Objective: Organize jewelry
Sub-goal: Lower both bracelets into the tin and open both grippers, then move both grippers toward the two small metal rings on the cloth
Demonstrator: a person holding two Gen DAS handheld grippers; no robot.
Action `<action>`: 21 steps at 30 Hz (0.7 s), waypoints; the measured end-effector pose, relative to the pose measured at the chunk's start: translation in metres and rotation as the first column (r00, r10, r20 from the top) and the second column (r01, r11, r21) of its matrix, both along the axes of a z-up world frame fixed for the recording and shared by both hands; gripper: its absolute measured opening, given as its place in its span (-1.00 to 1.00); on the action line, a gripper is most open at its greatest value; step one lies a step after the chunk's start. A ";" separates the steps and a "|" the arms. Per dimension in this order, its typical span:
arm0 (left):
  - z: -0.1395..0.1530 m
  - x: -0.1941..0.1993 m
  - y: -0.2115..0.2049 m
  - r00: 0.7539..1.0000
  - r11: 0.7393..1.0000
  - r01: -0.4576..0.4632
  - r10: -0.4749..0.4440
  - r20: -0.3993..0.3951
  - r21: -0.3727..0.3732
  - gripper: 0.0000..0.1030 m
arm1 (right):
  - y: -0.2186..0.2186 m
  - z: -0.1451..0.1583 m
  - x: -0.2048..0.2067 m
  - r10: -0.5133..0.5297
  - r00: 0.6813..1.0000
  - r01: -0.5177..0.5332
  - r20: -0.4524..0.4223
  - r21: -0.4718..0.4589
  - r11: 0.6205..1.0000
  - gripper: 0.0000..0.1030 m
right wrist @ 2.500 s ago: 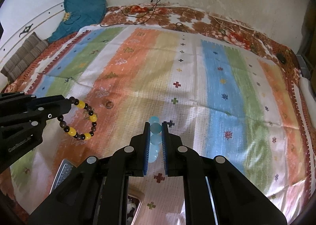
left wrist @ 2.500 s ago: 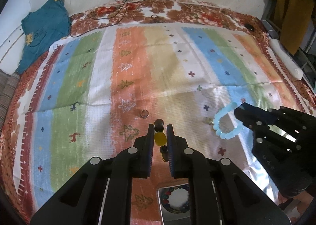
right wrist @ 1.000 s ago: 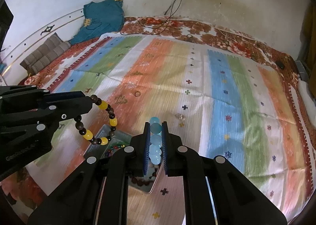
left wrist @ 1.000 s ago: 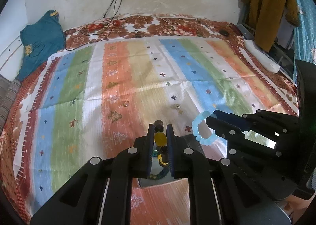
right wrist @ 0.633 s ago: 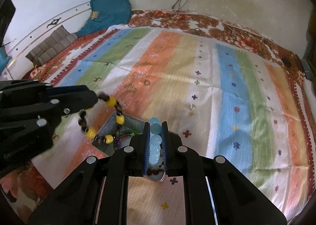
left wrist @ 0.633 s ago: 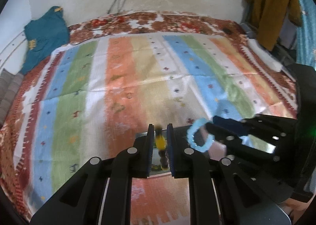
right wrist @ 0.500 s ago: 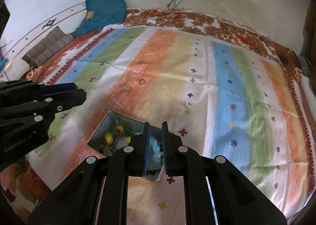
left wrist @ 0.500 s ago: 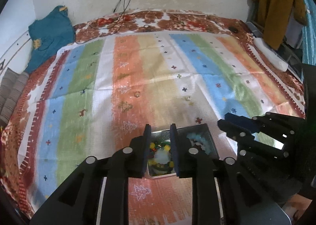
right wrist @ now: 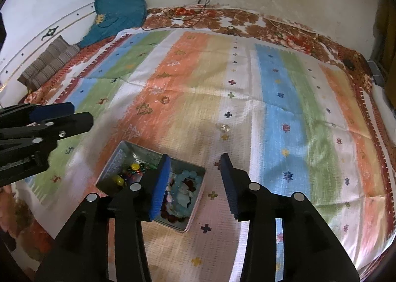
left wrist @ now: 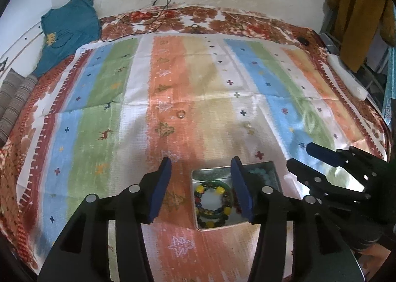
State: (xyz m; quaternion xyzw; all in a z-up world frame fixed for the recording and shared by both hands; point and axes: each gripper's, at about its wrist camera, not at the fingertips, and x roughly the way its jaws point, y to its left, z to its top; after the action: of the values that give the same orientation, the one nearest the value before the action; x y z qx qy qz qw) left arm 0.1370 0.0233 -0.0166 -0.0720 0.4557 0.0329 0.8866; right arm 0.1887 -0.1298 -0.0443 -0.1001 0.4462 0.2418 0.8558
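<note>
A small metal tin (left wrist: pixel 210 172) (right wrist: pixel 116 160) sits on the striped cloth near its front edge. Inside lie a dark-and-yellow bead bracelet (left wrist: pixel 219 190) (right wrist: pixel 135 166) and a pale blue bead bracelet (left wrist: pixel 259 173) (right wrist: pixel 184 186). My left gripper (left wrist: pixel 201 160) (right wrist: pixel 81 112) hovers above the tin, its jaws opening with nothing between them. To its right my right gripper (right wrist: pixel 195 157) (left wrist: pixel 300 155) hangs over the tin's right end, jaws opening too and holding nothing. A ring (left wrist: pixel 181 114) (right wrist: pixel 164 100) and a small clear piece (left wrist: pixel 247 124) (right wrist: pixel 224 127) lie on the cloth beyond.
A teal garment (left wrist: pixel 66 32) and a striped cushion (right wrist: pixel 49 64) lie at the far left by the wall. Black cables (left wrist: pixel 158 17) trail over the back of the cloth. A white bar (left wrist: pixel 346 79) and a hanging mustard garment (left wrist: pixel 356 9) are at the right.
Both bracelets have left the grippers and now lie in the tin. Both pairs of jaws have spread from shut to apart. The left gripper has sunk slightly toward the tin.
</note>
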 end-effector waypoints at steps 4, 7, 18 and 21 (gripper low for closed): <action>-0.003 0.006 0.003 1.000 1.000 -0.010 0.010 -0.006 0.005 0.15 | 0.004 0.000 0.003 0.000 1.000 0.000 0.018 -0.025 1.000 -0.10; -0.005 0.012 0.005 1.000 1.000 -0.019 0.019 -0.010 0.014 0.31 | 0.003 -0.001 0.008 -0.006 1.000 0.006 0.009 -0.017 1.000 -0.05; -0.017 0.039 0.008 0.999 0.996 -0.022 0.025 -0.036 0.090 0.52 | 0.007 -0.014 0.040 -0.032 0.999 0.031 -0.038 -0.028 0.999 0.12; -0.022 0.048 0.009 0.998 0.995 -0.025 0.029 -0.047 0.098 0.56 | 0.008 -0.018 0.046 -0.031 0.998 0.030 -0.046 -0.037 0.999 0.13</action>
State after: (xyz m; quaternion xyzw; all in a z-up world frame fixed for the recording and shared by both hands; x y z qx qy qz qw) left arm 0.1845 0.0327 -0.0386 -0.0342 0.4737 0.0687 0.8773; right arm 0.2351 -0.1222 -0.0618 -0.1032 0.4717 0.2228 0.8469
